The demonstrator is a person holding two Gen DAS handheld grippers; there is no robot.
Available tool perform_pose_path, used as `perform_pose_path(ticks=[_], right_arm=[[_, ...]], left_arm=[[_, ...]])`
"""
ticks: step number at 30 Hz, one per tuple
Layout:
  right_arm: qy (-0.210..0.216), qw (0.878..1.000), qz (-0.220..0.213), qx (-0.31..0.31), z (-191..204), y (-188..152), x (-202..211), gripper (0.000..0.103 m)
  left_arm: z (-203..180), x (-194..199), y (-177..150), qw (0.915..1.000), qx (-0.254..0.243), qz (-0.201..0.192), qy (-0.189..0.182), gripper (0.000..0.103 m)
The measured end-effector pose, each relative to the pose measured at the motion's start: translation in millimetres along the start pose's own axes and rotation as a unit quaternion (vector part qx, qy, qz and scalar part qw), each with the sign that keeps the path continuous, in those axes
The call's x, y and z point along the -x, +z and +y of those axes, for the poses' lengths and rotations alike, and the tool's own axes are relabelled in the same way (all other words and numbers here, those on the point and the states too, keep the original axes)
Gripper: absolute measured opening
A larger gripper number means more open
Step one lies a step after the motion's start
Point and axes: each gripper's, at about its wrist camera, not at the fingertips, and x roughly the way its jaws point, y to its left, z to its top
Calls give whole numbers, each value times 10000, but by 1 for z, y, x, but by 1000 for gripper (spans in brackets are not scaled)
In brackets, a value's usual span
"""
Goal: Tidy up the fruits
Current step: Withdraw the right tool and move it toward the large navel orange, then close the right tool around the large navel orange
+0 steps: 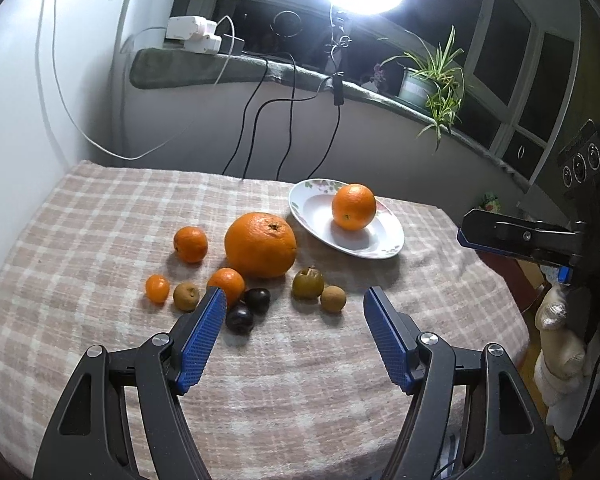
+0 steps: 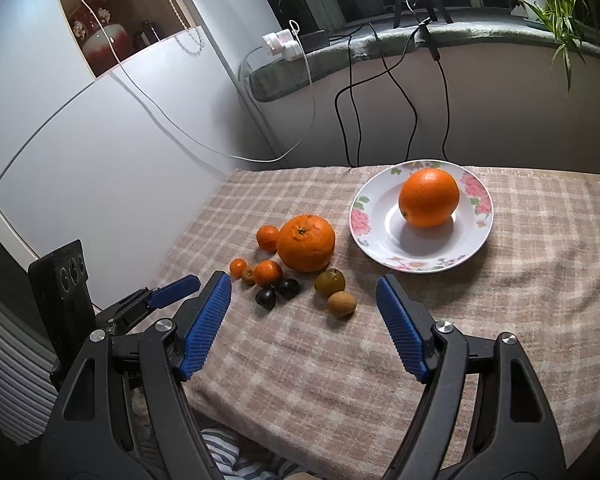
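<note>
Both sets of jaws stand wide apart and hold nothing: the left gripper and the right gripper hang over the near part of the checked counter. Just beyond them lies a cluster of small fruit around the big orange: two dark plums, mandarins, brownish fruits. Right of the big orange, apart from it, the flowered plate carries one orange.

"DAS" on right gripper body
</note>
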Motion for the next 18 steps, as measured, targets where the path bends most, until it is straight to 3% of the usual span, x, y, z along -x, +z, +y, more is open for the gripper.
perform_pose_path(ticks=[10,18], right_arm=[[214,9996,149,-95,-5,3,-20,78],[373,9978,481,-260,-12,6,-67,78]], left_arm=[[3,-14,9,9997,-46,196,115,71],[17,-43,14,9992,-32,394,90,71]])
